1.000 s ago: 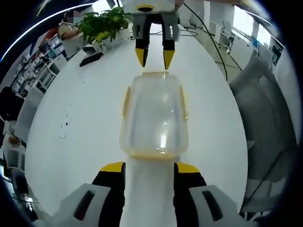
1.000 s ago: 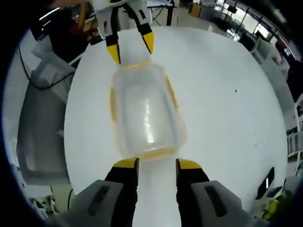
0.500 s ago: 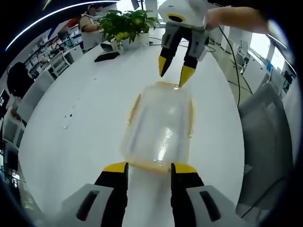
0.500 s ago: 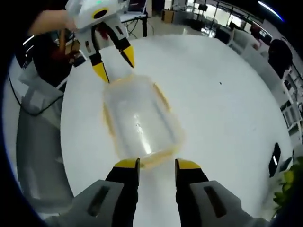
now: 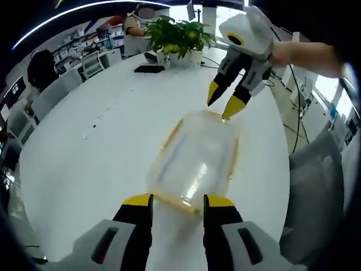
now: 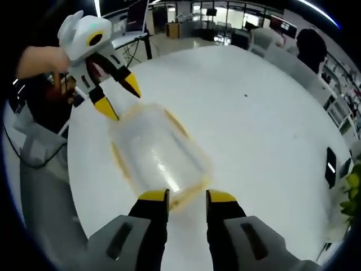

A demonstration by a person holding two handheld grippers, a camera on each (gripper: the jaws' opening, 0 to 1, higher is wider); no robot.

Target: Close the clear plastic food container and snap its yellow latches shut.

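White worktop (image 5: pixel 84 169) spreads wide through an open office, with potted plants (image 5: pixel 179 38) at its far edge in the left gripper view. On it lies the clear plastic food container (image 5: pixel 197 161), lid already down, its long axis running from one claw to the other. The left claw (image 5: pixel 177 199) sits just at the near short end, jaws narrowly apart and holding nothing. The right claw (image 6: pixel 179 195) faces the opposite short end, also slightly parted and empty. Each end therefore has its own claw nearest. Yellow latches (image 6: pixel 176 123) line the long sides, apparently not yet pressed.
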